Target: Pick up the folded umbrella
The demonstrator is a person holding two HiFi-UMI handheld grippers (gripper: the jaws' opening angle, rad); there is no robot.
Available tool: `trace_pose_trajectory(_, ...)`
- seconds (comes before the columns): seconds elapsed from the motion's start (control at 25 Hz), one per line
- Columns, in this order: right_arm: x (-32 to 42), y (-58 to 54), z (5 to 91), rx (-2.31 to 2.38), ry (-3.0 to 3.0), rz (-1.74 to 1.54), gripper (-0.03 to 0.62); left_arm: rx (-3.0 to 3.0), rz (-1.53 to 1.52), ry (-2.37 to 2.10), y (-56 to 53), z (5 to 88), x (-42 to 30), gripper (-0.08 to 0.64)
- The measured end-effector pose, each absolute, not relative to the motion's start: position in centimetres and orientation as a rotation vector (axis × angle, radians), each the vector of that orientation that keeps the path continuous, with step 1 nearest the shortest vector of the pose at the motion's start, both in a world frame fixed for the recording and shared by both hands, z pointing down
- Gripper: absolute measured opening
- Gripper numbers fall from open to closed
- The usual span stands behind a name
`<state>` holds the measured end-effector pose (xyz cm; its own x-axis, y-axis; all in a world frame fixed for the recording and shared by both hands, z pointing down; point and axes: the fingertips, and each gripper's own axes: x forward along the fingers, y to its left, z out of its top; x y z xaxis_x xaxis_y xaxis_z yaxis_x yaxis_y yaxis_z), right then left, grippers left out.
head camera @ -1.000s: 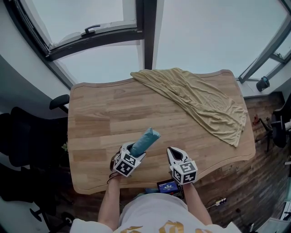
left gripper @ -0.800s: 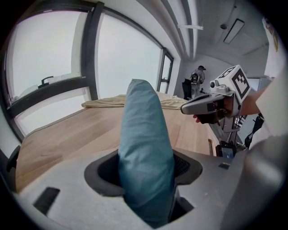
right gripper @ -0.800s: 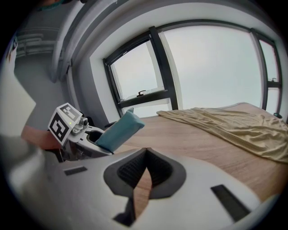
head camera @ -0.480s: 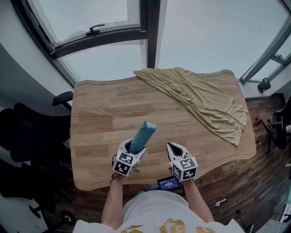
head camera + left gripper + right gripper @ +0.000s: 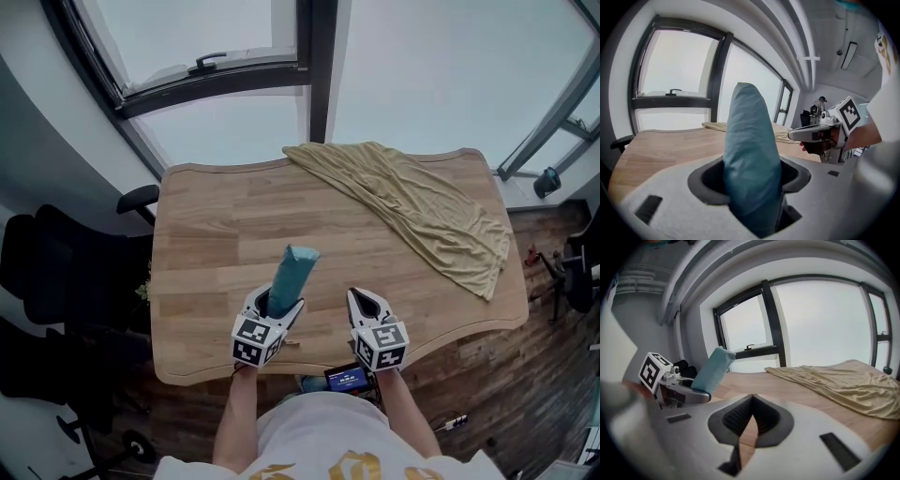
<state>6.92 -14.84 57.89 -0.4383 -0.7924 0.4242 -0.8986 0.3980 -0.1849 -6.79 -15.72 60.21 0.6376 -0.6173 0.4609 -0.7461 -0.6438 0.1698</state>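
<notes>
The folded umbrella (image 5: 289,273) is a teal fabric bundle, and my left gripper (image 5: 274,304) is shut on its lower end above the table's near edge. It rises tilted from the jaws, filling the middle of the left gripper view (image 5: 750,154). In the right gripper view the umbrella (image 5: 714,369) stands out of the left gripper (image 5: 684,392) at the left. My right gripper (image 5: 365,302) hovers just to the right of it, shut and holding nothing (image 5: 751,401). The wooden table (image 5: 216,216) lies below both.
A crumpled beige cloth (image 5: 422,211) covers the table's far right part. Black office chairs (image 5: 56,272) stand to the left of the table. Large windows (image 5: 216,75) run behind it. A small lit device (image 5: 345,380) hangs at the person's waist.
The left gripper has lifted and turned, so the umbrella's free end has swung from pointing up and right to pointing nearly straight away. The right gripper has risen slightly.
</notes>
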Motion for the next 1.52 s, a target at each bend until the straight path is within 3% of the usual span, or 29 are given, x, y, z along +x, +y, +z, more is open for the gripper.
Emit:
trace_pose_trajectory(0.48, 6.4, -12.4, 53.5, 1.554, -2.436, 0.404, 0.009, 2.560, 0.163, -1.182, -13.1, 53.3, -8.4, 0.289)
trace_pose_trajectory(1.52, 4.8, -9.8, 47.4, 1.700, -2.501, 0.205, 0.009, 2.670, -0.221, -1.266, -9.6, 45.7, -11.3, 0.289)
